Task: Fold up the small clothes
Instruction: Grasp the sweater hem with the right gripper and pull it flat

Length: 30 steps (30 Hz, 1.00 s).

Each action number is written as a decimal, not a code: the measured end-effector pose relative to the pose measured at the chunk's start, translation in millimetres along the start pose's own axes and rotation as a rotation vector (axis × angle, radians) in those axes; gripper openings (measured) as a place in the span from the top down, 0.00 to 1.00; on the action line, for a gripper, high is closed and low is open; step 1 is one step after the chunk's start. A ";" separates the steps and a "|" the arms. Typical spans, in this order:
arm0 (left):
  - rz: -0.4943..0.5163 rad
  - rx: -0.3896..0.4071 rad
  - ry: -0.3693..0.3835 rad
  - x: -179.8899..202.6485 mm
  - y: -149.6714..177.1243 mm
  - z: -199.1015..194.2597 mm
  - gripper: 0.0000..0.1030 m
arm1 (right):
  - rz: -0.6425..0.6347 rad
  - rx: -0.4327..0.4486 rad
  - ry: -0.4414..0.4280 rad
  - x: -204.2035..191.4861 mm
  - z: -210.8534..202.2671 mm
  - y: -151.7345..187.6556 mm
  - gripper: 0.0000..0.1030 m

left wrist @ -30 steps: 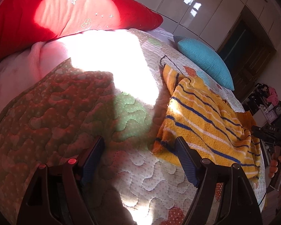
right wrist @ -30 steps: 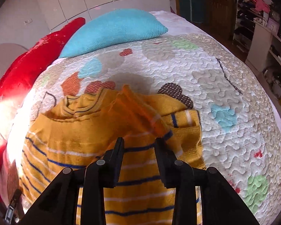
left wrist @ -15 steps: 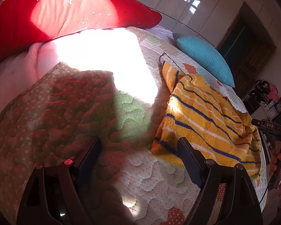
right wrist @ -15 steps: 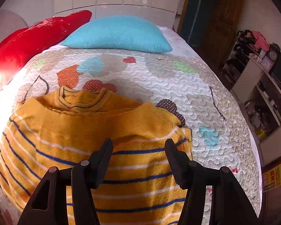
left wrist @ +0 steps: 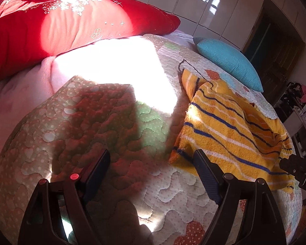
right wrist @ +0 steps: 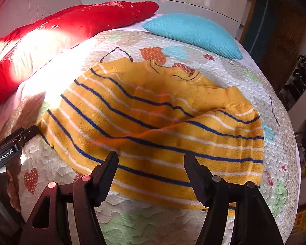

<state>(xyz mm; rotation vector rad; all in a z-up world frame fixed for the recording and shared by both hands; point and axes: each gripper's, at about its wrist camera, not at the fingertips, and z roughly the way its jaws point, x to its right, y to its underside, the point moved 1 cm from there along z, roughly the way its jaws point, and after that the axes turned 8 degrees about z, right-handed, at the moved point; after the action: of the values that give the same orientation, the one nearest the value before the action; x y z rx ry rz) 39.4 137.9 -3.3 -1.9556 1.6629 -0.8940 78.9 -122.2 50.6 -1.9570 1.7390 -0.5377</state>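
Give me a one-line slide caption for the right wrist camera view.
Right claw, jaws opening and empty, above a yellow striped sweater spread on a quilted bedspread.

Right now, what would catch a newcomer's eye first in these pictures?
Probably the yellow striped sweater, spread on the quilt in the middle of the right wrist view, partly folded over itself. Behind it a red pillow glows in a bright sun patch, with a blue pillow beside it at the bed's far end. Two black grippers frame it all: the left over bare quilt, the right opening above the sweater's hem.
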 end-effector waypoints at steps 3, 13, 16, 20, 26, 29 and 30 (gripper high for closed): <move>-0.006 0.003 -0.008 -1.7 -0.9 -1.7 0.20 | -0.046 -0.006 -0.007 -17.2 3.6 8.1 0.31; -0.009 0.018 -0.037 -5.9 -1.2 -8.0 0.20 | -0.200 0.004 -0.009 -68.2 17.9 25.9 0.31; -0.013 0.018 -0.038 -8.1 -1.9 -8.5 0.20 | -0.229 0.017 -0.001 -77.7 20.3 28.1 0.31; -0.014 0.021 -0.041 -9.3 -1.6 -9.5 0.20 | -0.261 0.030 0.016 -86.7 23.6 30.6 0.29; -0.025 0.016 -0.036 -13.7 -0.6 -9.7 0.20 | -0.278 0.037 0.033 -91.9 27.0 35.6 0.26; -0.027 0.015 -0.036 -14.4 -0.4 -9.8 0.20 | -0.275 0.032 0.040 -92.3 29.1 39.2 0.26; -0.027 0.015 -0.035 -14.4 -0.4 -9.8 0.20 | -0.273 0.032 0.041 -92.4 29.7 39.9 0.26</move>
<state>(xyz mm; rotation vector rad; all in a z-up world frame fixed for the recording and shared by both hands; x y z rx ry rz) 31.7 152.9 0.9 -1.9767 1.6097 -0.8746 52.3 -31.6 4.6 -2.1889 1.4838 -0.6989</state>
